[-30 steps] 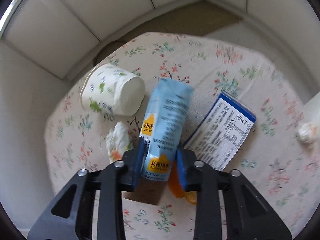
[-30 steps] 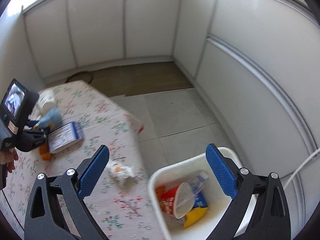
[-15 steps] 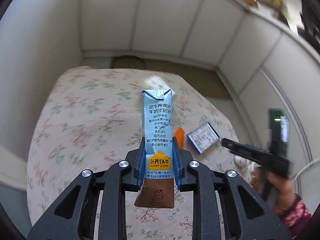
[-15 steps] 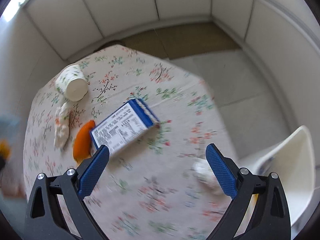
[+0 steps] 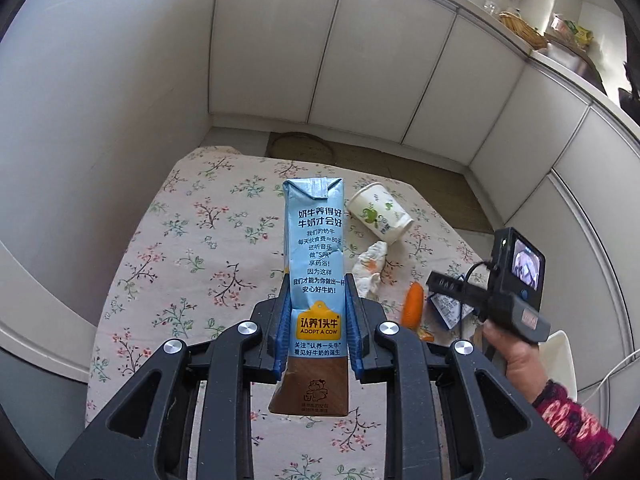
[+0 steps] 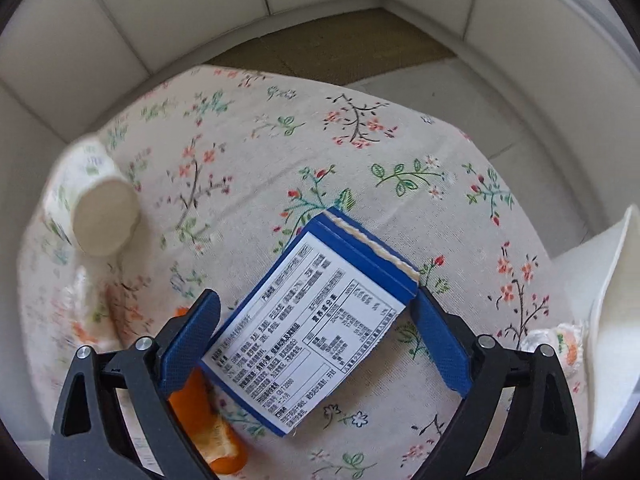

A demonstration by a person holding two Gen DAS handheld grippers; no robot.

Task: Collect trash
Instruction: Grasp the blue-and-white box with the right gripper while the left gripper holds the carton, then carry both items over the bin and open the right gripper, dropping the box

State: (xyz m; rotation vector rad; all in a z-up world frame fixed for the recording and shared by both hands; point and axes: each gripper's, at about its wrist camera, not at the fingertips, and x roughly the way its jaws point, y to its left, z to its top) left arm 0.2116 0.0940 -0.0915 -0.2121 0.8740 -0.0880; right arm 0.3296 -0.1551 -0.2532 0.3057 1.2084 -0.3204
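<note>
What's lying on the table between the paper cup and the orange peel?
A crumpled tissue lies between the paper cup and the orange peel, seen best in the left wrist view.

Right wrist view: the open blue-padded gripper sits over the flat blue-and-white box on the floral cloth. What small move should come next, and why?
Probably close the right gripper on the flat blue-and-white box. Its jaws have just been narrowing, the box lies between the pads with no squeeze evident yet, and the left gripper is already shut on the tall light-blue milk carton.

Soft daylight, fisheye bulge, left-edge motion blur
</note>
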